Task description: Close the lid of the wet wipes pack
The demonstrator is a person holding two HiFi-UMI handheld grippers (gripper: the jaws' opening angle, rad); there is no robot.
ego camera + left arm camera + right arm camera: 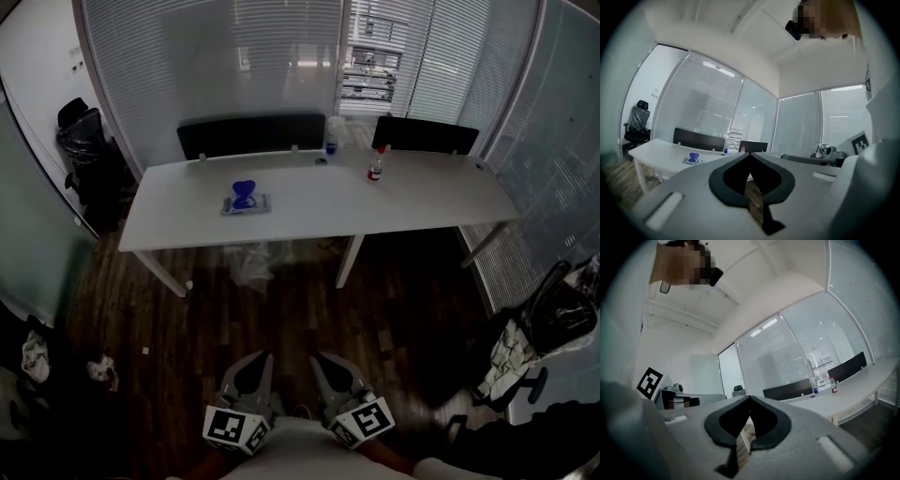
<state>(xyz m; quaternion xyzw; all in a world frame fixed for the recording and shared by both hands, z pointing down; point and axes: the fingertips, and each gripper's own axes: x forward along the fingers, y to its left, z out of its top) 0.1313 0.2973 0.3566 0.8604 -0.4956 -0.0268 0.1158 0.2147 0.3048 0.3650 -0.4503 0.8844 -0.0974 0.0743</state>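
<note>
The wet wipes pack (247, 202) lies flat on the left half of a long white tabletop (422, 197), at about 11 o'clock from the centre of the head view. Its blue lid (245, 190) seems to stand up from the pack, so it reads as open and the closing not yet done. In the left gripper view the pack (692, 160) is a small blue-and-white shape far off, at about 10 o'clock from the jaw tips.

On the tabletop, at roughly 2 o'clock from the pack and well apart from it, stand a clear bottle with a blue cap (331, 139) and a small bottle with a red cap (377, 164). Dark wooden floor (309, 309) stretches between the tabletop and the person.

The task appears to be at its very start — the approach. The next move likely calls for crossing to the tabletop and bringing one gripper above the raised lid to press it down, perhaps with the other steadying the pack.

Both grippers are held low and close to the person's body at 6 o'clock in the head view, side by side and pointing toward the tabletop. The left gripper (253, 373) has its jaws together, tips meeting, with nothing between them. The right gripper (333, 373) is likewise closed and empty.
</note>
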